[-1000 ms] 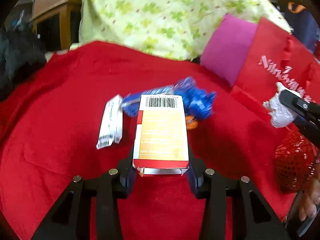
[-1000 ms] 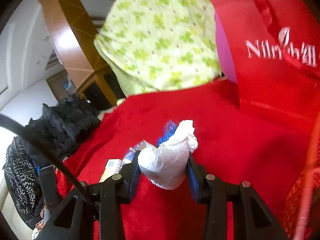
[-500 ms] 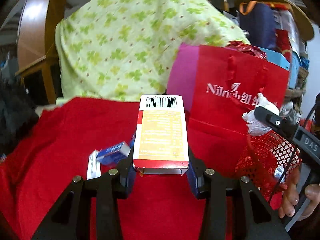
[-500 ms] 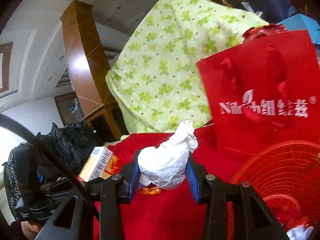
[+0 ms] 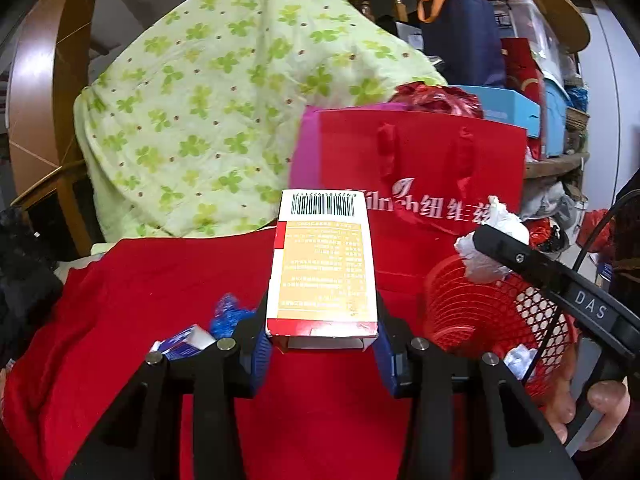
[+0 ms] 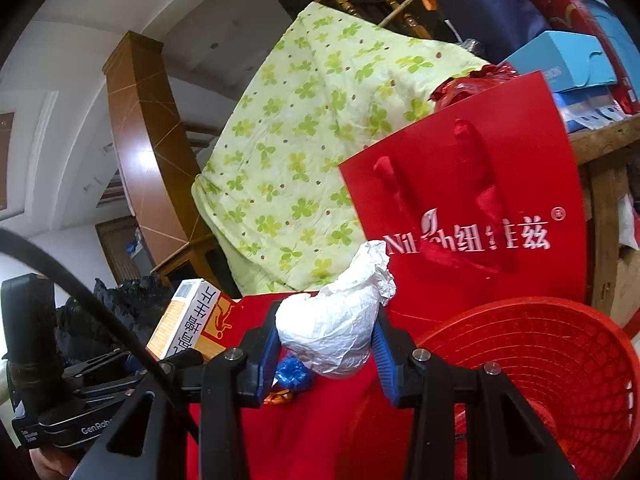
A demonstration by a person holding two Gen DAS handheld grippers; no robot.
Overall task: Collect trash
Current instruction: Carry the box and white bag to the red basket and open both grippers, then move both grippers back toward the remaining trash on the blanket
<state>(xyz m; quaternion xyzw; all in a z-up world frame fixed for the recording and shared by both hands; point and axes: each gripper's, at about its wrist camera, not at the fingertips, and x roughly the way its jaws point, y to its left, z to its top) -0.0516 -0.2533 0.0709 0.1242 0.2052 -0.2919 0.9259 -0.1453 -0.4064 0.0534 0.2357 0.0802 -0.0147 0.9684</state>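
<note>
pretty even indoor light, no harsh shadows. heavy fisheye bend with black vignette corners in both views. glare streak on the wooden pillar [image 6: 136,152]. left edge of the right wrist view blows out white; colours slightly oversaturated.

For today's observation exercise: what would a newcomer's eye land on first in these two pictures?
Most striking is the orange-and-white carton clamped in the left gripper, above the red cloth. Next, the crumpled white paper wad gripped by the right gripper, beside the red mesh basket. Behind stands a red gift bag.
</note>
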